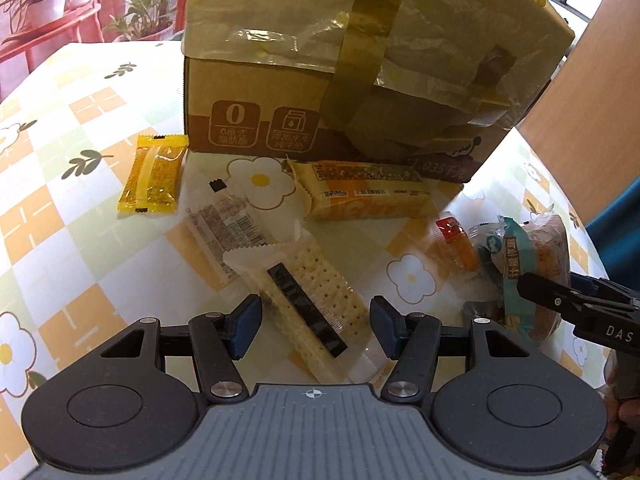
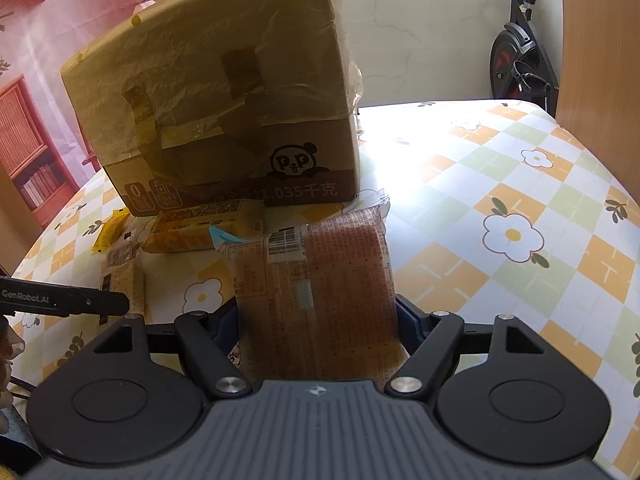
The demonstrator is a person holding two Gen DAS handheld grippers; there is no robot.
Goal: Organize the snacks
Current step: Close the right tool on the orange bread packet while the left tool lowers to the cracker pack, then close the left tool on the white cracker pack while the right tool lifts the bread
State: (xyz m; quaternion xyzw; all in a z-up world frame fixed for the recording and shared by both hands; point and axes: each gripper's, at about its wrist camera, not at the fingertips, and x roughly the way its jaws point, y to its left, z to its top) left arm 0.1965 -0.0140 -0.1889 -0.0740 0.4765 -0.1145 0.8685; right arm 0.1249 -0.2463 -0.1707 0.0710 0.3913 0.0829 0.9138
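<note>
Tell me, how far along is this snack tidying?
Barely begun, it seems. The cardboard box looks taped over, nothing visibly sorted. In hand: the right gripper clamps a brown bread packet; the left gripper straddles a cracker pack, pads apart. Left: the yellow packet, orange pack and others.

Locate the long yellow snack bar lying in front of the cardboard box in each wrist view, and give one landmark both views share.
Left wrist view: the long yellow snack bar lies just above centre, against the foot of the cardboard box.
Right wrist view: the same bar sits left of centre, below the box's front edge.
Shared landmark: the box's brown printed band with the "1.035" weight text.
</note>
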